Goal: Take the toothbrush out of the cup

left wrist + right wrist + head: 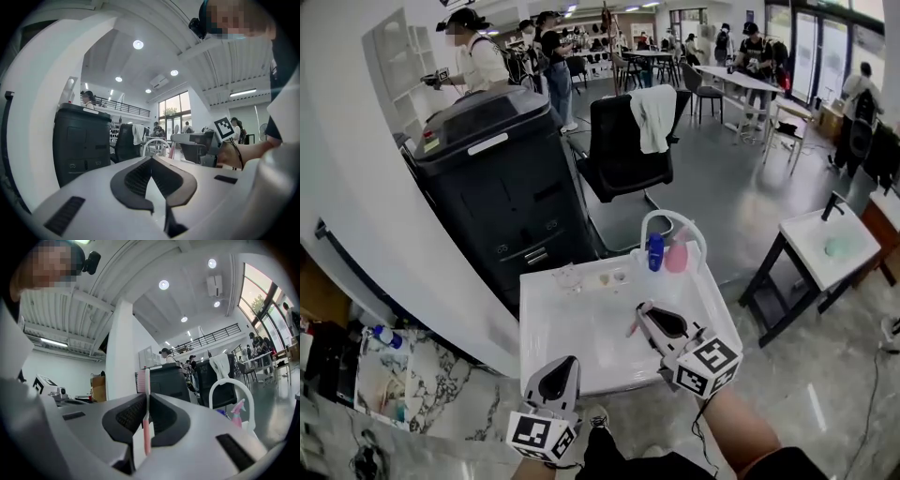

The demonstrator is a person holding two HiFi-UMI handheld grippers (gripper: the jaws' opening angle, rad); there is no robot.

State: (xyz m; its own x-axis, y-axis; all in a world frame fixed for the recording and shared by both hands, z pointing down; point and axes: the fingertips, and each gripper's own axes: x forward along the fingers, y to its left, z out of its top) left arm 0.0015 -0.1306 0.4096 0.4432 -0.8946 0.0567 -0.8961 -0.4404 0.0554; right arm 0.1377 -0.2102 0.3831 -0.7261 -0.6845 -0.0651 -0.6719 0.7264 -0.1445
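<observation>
Right gripper (146, 397): clamps toothbrush (146, 427) (bristles past the tips), over table (572, 328).
Left gripper (151, 160): closed, empty, at near edge.

Hand-held gripper (144, 397) clamps pink toothbrush (146, 420) — bristles up.

Head view steeply down, gripper views level

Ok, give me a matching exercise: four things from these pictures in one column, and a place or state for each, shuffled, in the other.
1 toothbrush
2 left gripper
3 white cloth
4 blue bottle

A draped over the black chair
B shut, nothing held
C between the fingers of the right gripper
D beside the pink spray bottle

Pairs: 1-C, 2-B, 3-A, 4-D
</observation>
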